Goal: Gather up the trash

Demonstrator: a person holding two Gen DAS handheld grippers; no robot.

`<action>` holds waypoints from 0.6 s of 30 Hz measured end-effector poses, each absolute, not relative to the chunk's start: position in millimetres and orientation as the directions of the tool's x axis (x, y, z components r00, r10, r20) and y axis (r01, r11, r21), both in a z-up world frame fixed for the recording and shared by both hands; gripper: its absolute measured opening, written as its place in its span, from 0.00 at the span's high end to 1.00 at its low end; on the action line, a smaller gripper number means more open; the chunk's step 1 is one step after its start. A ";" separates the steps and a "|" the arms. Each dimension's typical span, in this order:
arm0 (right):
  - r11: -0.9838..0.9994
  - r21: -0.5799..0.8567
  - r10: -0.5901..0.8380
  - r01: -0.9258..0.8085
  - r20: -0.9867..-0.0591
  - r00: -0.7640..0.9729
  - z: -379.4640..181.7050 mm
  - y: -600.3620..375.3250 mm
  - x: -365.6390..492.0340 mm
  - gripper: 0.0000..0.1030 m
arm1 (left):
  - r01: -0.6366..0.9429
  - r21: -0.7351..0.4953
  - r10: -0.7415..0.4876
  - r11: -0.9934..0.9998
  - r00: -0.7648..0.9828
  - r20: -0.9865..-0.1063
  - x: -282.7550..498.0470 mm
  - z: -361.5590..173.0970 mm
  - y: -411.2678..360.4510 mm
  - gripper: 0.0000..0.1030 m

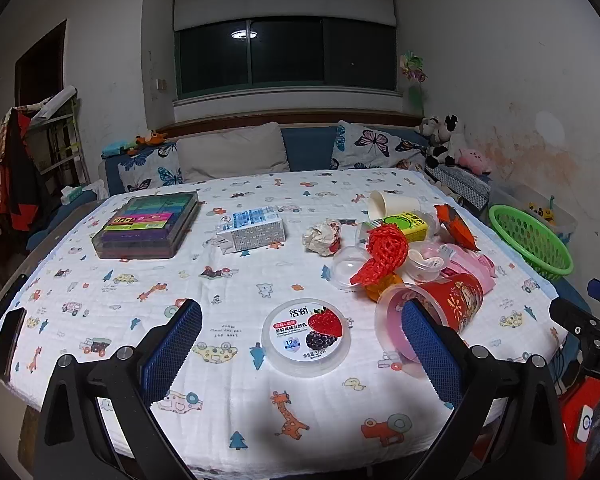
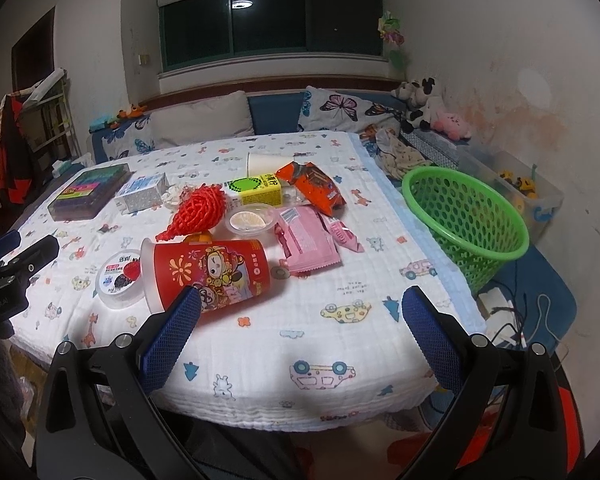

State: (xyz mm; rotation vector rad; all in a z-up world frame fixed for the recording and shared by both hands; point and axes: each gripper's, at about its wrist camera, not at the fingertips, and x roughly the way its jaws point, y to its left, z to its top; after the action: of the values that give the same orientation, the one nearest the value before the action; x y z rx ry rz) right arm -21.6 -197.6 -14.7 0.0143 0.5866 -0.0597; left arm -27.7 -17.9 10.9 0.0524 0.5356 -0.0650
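Trash lies on the cartoon-print tablecloth (image 1: pixel 228 292). A red printed cup (image 2: pixel 208 274) lies on its side; it also shows in the left wrist view (image 1: pixel 432 312). Near it are a yogurt tub (image 1: pixel 306 338), red foam net (image 2: pixel 198 208), pink wrappers (image 2: pixel 312 240), an orange snack bag (image 2: pixel 316 188), a yellow-green drink carton (image 2: pixel 256 192), a crumpled paper ball (image 1: pixel 322 236), a paper cup (image 1: pixel 392 204) and clear lids (image 1: pixel 350 268). My left gripper (image 1: pixel 302 354) is open above the tub. My right gripper (image 2: pixel 300 338) is open over bare cloth, right of the red cup.
A green basket (image 2: pixel 468 224) stands off the table's right edge; it also shows in the left wrist view (image 1: pixel 530 240). A colourful pen case (image 1: pixel 148 224) and a blue-white box (image 1: pixel 252 232) lie at the far left. A phone (image 1: pixel 8 340) lies at the left edge.
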 end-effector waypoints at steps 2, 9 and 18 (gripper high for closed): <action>0.998 -0.004 -0.053 0.061 -0.554 0.831 -14.9 -197.6 -21.4 0.04 | 0.079 0.034 -0.050 0.996 0.856 -0.515 -26.5 9.4 -19.3 0.06; 0.998 -0.003 -0.049 0.057 -0.561 0.826 -15.0 -197.6 -18.2 0.04 | 0.087 0.035 -0.056 0.996 0.847 -0.528 -20.7 6.2 -23.2 0.06; 0.998 -0.003 -0.049 0.057 -0.580 0.813 -20.5 -198.8 -7.1 0.04 | 0.088 0.030 -0.057 0.996 0.838 -0.542 -12.3 3.6 -24.4 0.06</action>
State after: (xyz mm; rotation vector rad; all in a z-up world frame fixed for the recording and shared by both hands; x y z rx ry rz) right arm -7.1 -198.8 -20.5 0.0144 0.6188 -0.0565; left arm -12.3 -24.4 3.6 0.0548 0.5718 -0.0768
